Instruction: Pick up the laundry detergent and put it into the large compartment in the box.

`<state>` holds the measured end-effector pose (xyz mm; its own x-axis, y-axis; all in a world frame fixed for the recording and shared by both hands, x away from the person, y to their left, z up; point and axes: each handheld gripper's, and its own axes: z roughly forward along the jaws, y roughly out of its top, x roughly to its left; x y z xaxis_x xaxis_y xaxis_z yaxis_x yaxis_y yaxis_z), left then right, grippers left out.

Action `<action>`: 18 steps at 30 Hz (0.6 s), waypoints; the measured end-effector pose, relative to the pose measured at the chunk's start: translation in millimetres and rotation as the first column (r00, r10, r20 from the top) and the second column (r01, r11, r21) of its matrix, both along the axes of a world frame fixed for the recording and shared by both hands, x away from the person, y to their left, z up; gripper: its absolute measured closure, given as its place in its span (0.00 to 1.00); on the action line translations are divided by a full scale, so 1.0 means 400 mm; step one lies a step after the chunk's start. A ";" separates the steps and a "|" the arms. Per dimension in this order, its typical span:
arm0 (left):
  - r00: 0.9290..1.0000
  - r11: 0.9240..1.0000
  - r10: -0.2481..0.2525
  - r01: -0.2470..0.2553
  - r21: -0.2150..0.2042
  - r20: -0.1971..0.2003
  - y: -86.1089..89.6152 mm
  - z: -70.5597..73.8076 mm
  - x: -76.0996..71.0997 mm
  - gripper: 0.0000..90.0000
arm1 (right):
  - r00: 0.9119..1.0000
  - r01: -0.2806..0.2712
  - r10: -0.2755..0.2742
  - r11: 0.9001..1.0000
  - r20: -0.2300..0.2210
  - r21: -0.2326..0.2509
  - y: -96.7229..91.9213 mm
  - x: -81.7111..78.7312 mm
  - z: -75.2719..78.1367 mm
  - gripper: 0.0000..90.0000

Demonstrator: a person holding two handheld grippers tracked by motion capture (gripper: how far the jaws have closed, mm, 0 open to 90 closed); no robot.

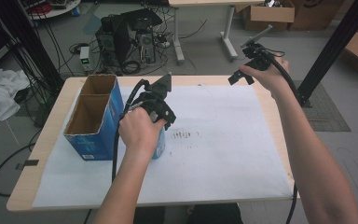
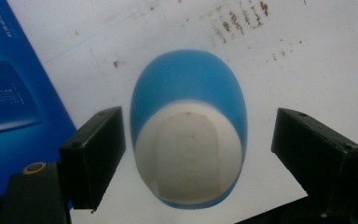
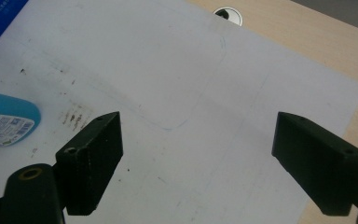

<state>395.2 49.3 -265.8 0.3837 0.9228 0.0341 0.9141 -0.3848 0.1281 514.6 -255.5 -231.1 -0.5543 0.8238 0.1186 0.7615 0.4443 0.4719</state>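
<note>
While the left gripper is pointing down over the blue bottle, its fingers are standing wide on either side of it with a gap at each side, not pressing on it. The bottle is standing on the white sheet on the counter, just beside the blue box and near some dark smudges. The right gripper is hanging above the sheet's far right part, well apart from the bottle, its fingers wide and holding nothing.
</note>
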 end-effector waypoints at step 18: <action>1.000 1.000 0.010 -0.010 0.020 -0.018 0.000 -0.037 0.009 0.22 | 1.000 -0.004 0.004 1.000 -0.004 -0.001 0.003 0.003 -0.011 0.18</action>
<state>398.9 49.4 -280.7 0.3754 0.9257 0.0457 0.9199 -0.3781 0.1039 515.8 -254.3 -235.7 -0.5569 0.8218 0.1203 0.7619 0.4477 0.4680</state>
